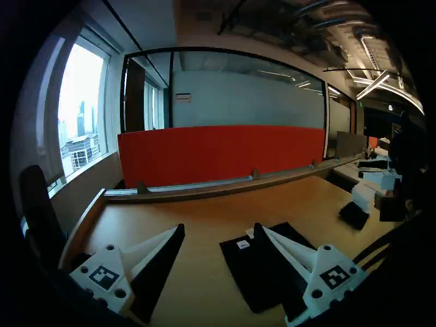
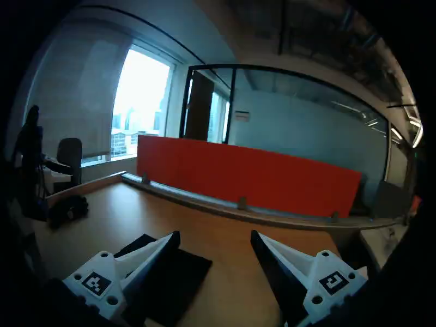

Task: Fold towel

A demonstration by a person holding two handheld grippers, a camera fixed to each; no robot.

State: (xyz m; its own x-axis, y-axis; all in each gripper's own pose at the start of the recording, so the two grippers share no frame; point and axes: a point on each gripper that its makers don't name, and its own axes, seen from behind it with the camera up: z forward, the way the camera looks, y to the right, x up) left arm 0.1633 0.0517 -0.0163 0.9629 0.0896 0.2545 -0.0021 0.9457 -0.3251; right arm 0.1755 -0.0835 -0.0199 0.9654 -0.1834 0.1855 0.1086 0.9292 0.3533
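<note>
A black towel (image 1: 260, 267) lies flat on the wooden table (image 1: 218, 218), folded into a small rectangle with a white tag on it. In the left gripper view my left gripper (image 1: 219, 231) hovers open above the table, its right finger over the towel's middle and nothing between the fingers. In the right gripper view the same black towel (image 2: 180, 278) lies under my left finger, and my right gripper (image 2: 215, 238) stands open above the table beside it, holding nothing.
A red divider panel (image 1: 218, 152) runs along the table's far edge. A dark bundle (image 1: 354, 213) and stacked white items (image 1: 364, 193) sit at the right end. A black office chair (image 1: 38, 212) stands at the left by the window. Another dark bundle (image 2: 68, 210) rests on the table's left side.
</note>
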